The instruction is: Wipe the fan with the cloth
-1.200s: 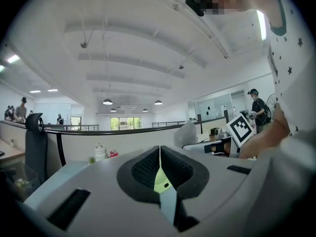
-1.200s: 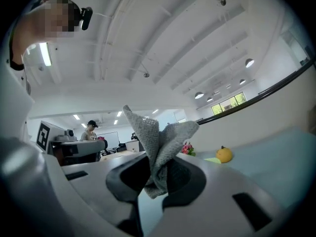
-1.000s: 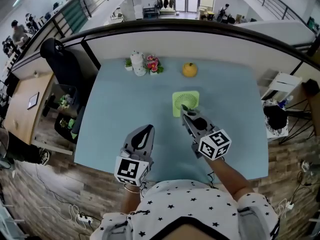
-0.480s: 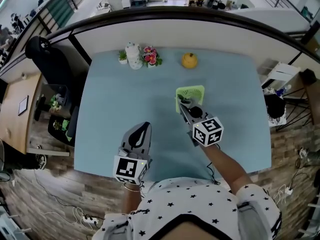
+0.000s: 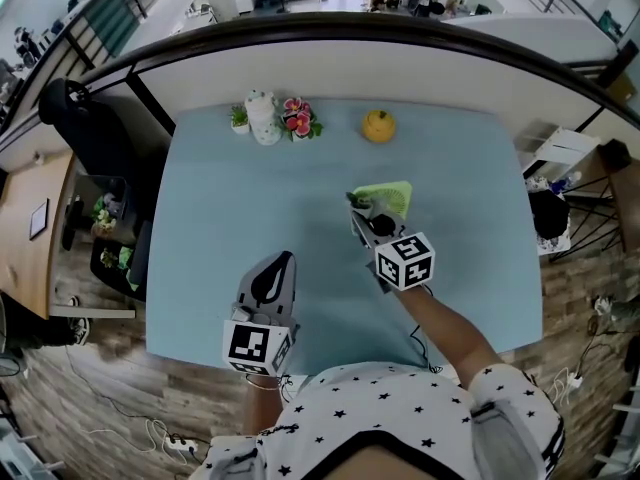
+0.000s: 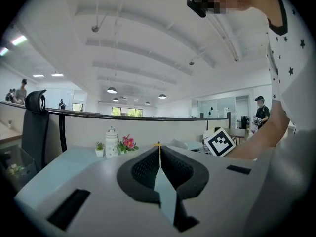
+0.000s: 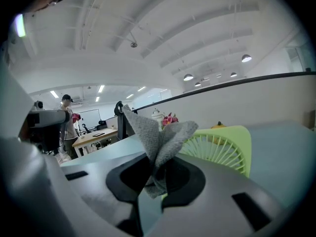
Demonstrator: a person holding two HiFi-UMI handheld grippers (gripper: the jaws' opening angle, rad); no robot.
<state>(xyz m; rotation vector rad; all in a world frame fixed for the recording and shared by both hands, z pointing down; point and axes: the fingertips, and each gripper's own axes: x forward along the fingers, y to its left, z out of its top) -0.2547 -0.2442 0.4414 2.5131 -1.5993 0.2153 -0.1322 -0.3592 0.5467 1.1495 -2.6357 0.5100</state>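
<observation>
1. a black chair [image 5: 85, 118] stands off the bench's edge at the upper left of the head view.
2. the pale blue bench [image 5: 250, 198] fills the middle of that view.
3. my left gripper [image 5: 285, 260] hangs over the bench's near side, lower left of centre. in the left gripper view its fingers [image 6: 148, 167] are pressed together at the tips with nothing between them.
4. at the bench's far edge, upper left of centre, a small potted plant [image 5: 239, 117], a white jar [image 5: 262, 116] and pink flowers [image 5: 298, 116] stand close together in a row.
5. my right gripper [image 5: 358, 204] reaches out just right of centre. in the right gripper view its fingers [image 7: 182, 179] are clamped on a grey cloth [image 7: 158, 132], which sticks up out of them in a crumpled fold.
6. the green fan [image 5: 392, 196] is on the bench just right of centre, right at my right fingertips. in the right gripper view its slatted grille [image 7: 222, 147] sits directly behind the cloth, to the right. i cannot tell whether the cloth touches it.
7. a round orange thing [image 5: 378, 125] sits at the far edge, beyond the fan and well apart from it.
</observation>
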